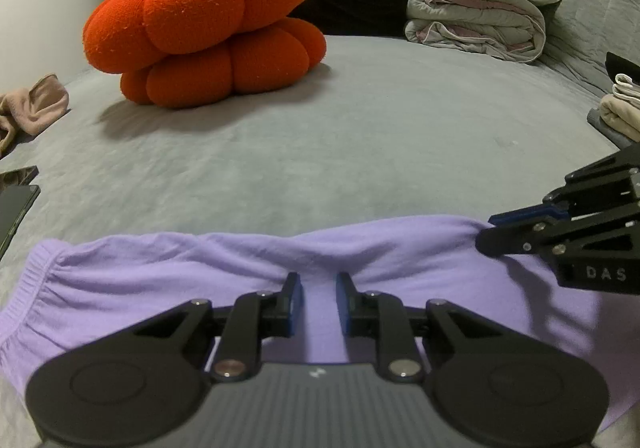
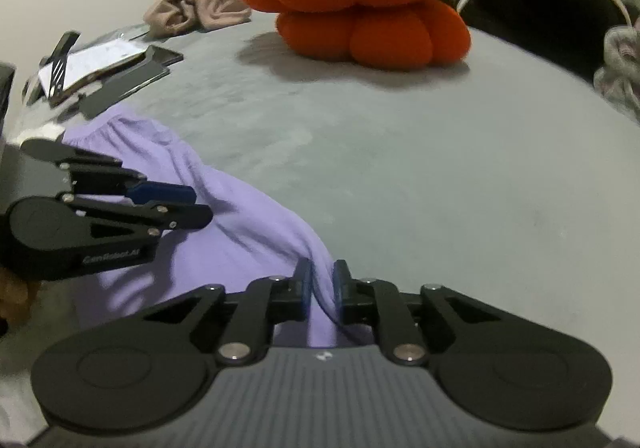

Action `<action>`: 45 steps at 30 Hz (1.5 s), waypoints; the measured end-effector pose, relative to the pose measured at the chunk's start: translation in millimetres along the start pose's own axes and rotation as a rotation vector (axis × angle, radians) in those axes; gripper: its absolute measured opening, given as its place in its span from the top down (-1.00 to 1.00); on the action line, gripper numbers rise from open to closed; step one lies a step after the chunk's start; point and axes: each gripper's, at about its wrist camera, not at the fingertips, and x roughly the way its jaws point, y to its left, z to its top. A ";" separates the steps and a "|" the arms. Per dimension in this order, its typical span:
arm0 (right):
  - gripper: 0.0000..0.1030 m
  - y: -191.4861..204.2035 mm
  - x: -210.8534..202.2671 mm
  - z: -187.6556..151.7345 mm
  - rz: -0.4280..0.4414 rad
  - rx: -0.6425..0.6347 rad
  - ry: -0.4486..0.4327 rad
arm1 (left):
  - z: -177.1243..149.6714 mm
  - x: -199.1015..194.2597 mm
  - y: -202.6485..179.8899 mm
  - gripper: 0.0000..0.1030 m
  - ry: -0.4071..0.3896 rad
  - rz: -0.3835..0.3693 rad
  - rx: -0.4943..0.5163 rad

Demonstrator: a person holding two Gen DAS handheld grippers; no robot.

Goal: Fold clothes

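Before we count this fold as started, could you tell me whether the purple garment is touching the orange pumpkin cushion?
No, the purple garment lies near the front, and a wide stretch of bare grey bedcover separates it from the orange pumpkin cushion.

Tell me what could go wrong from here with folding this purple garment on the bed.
1. The left gripper has its jaws apart over the purple garment; if it lifts without closing, that part may stay behind and the fold will skew.
2. The right gripper holds only the thin edge of the cloth between its pads, with a gap showing, so the cloth might slip out.
3. The phone lies near the garment's elastic end; a sweeping fold might drag it.
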 end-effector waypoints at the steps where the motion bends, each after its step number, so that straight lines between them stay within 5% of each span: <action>1: 0.80 1.6 -1.6 0.9 -0.003 -0.011 -0.002 | -0.1 0.1 0.0 0.61 0.000 0.000 0.000; 16: 0.94 23.8 -6.7 3.7 -0.018 -0.116 0.001 | -0.8 0.7 0.0 0.61 -0.003 0.003 0.005; 23: 0.14 10.7 -1.2 1.3 -0.068 -0.039 -0.001 | -1.1 0.6 0.2 0.61 -0.004 0.001 0.006; 26: 0.14 6.6 2.9 -0.5 -0.056 -0.018 0.004 | -1.3 0.8 0.6 0.60 -0.005 0.000 0.007; 27: 0.18 6.6 3.9 -1.0 -0.049 -0.017 0.006 | -1.4 0.9 0.5 0.60 -0.005 0.001 0.008; 29: 0.72 8.3 2.6 -0.4 -0.043 -0.029 0.006 | -1.4 1.0 0.3 0.60 -0.006 0.001 0.009; 32: 0.88 10.6 -1.0 0.4 -0.036 -0.057 0.002 | -1.5 1.1 0.1 0.60 -0.008 0.002 0.011; 45: 0.98 30.5 -14.7 0.3 0.030 -0.182 0.013 | -2.1 1.2 0.3 0.60 -0.011 0.000 0.013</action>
